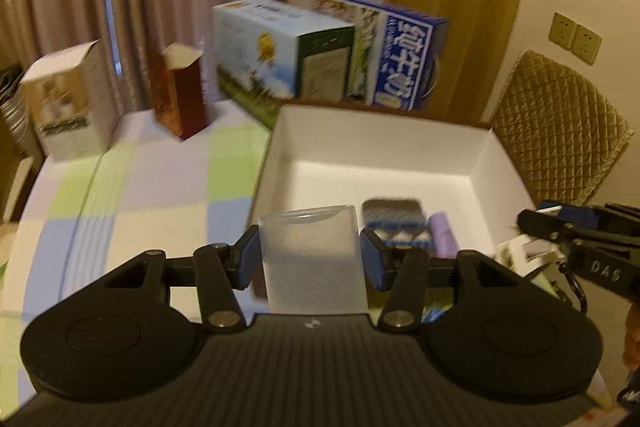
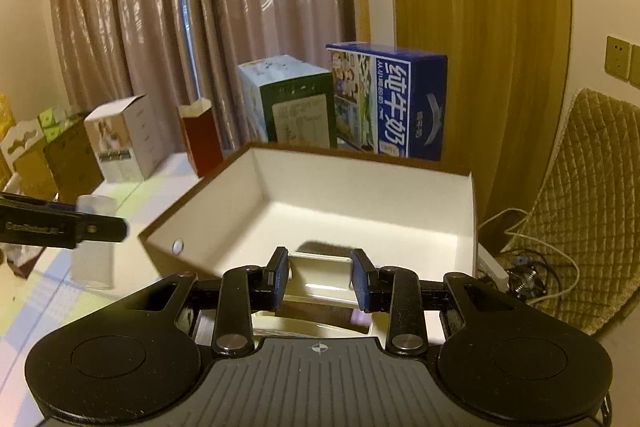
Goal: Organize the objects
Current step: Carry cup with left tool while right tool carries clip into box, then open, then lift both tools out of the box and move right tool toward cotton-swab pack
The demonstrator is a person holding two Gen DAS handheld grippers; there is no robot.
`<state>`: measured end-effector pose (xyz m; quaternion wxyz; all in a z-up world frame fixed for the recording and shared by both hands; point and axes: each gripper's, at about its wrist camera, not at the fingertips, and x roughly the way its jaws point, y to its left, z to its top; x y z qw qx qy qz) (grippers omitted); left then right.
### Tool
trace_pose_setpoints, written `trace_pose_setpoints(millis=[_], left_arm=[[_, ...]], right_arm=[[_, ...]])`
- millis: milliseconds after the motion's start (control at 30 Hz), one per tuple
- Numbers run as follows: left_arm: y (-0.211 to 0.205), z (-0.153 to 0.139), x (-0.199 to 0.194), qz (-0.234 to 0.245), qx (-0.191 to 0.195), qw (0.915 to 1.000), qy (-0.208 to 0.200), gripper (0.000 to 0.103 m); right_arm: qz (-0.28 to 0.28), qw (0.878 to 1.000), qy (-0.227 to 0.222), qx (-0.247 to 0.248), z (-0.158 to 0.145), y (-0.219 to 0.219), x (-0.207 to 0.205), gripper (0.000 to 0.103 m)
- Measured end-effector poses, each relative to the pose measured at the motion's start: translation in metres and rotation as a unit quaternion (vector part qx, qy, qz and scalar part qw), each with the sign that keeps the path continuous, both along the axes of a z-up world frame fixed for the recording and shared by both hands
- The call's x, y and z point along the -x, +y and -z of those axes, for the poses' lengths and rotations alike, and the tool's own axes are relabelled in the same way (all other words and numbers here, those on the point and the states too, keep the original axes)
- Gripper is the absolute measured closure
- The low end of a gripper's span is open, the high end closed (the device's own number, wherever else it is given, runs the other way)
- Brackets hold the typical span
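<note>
White-lined storage box (image 1: 384,143) already holds a dark tin (image 1: 394,217) and lilac roll (image 1: 442,231); left gripper (image 1: 310,261) clamps a frosted cup (image 1: 314,259), right gripper (image 2: 320,277) a cream holder (image 2: 320,269), both beside its near edge, judged pending deposit.

frosted, matt plastic cup (image 1: 314,259), smooth white cardboard box (image 1: 496,163), glossy printed milk carton (image 1: 404,63) at twelve o'clock, quilted fabric chair cover (image 1: 560,123) at two o'clock.
</note>
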<state>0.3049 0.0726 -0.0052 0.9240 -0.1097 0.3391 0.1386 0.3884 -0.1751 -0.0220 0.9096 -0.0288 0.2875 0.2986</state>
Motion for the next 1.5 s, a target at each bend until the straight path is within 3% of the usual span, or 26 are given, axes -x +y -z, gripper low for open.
trace_pose_setpoints(millis=[200, 533, 867, 1133, 1300, 1333, 1400, 1500], left_arm=[[0.002, 0.004, -0.059, 0.022, 0.001, 0.9997, 0.009, 0.055], [0.015, 0.051, -0.149, 0.033, 0.007, 0.996, 0.083, 0.055], [0.015, 0.088, -0.209, 0.037, -0.007, 0.9904, 0.133, 0.055], [0.018, 0.09, -0.23, 0.04, 0.004, 0.9901, 0.135, 0.056], [0.017, 0.087, -0.228, 0.047, -0.004, 0.9902, 0.131, 0.046], [0.018, 0.087, -0.227, 0.048, -0.005, 0.9902, 0.131, 0.044], [0.02, 0.085, -0.224, 0.048, -0.008, 0.9901, 0.131, 0.04], [0.023, 0.079, -0.217, 0.052, -0.01, 0.9908, 0.125, 0.032]], right_arm=[[0.01, 1.0, 0.01, -0.003, 0.002, 0.007, -0.045, 0.072], [0.025, 0.998, 0.065, -0.002, 0.028, 0.016, -0.124, 0.072], [0.046, 0.992, 0.121, 0.008, 0.062, 0.026, -0.18, 0.072], [0.061, 0.989, 0.133, 0.008, 0.071, 0.031, -0.201, 0.072], [0.063, 0.989, 0.134, -0.005, 0.068, 0.03, -0.209, 0.071], [0.064, 0.989, 0.133, -0.005, 0.067, 0.03, -0.209, 0.07], [0.068, 0.989, 0.132, -0.012, 0.063, 0.026, -0.209, 0.055], [0.068, 0.988, 0.132, -0.028, 0.056, 0.02, -0.203, 0.046]])
